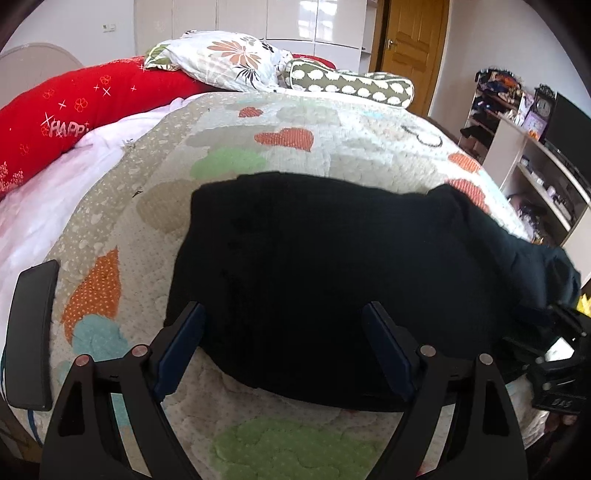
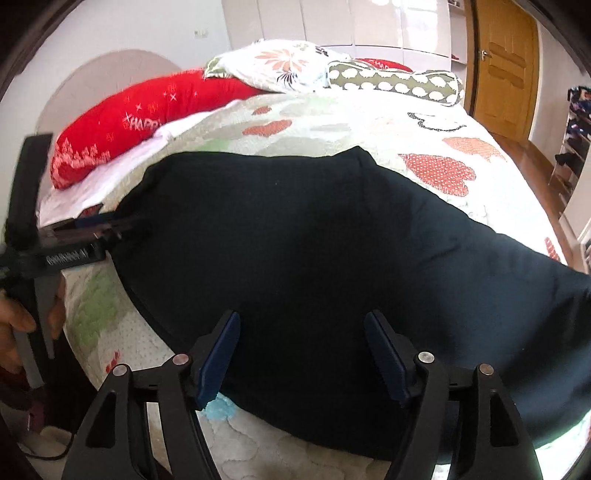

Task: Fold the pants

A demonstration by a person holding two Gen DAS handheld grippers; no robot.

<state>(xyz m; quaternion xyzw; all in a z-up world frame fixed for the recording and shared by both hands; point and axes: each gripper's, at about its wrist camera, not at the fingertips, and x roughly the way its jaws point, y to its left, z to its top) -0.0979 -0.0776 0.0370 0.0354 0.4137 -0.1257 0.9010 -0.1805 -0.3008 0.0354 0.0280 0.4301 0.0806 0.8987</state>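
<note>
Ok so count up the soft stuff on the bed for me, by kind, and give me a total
Pants: 1, black, lying on the quilt
Pillows: 3, one red, one floral white, one olive with white spots
Quilt: 1, patterned with hearts
Total: 5

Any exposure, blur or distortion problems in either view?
Left wrist: pants crushed to featureless black, bed quilt bulges from fisheye. Right wrist: wardrobe glares white, left tool at the edge is motion-blurred.

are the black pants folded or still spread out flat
Partly folded: the black pants lie as one broad dark slab on the quilt, no separate legs showing. Layer count: cannot tell.
</note>
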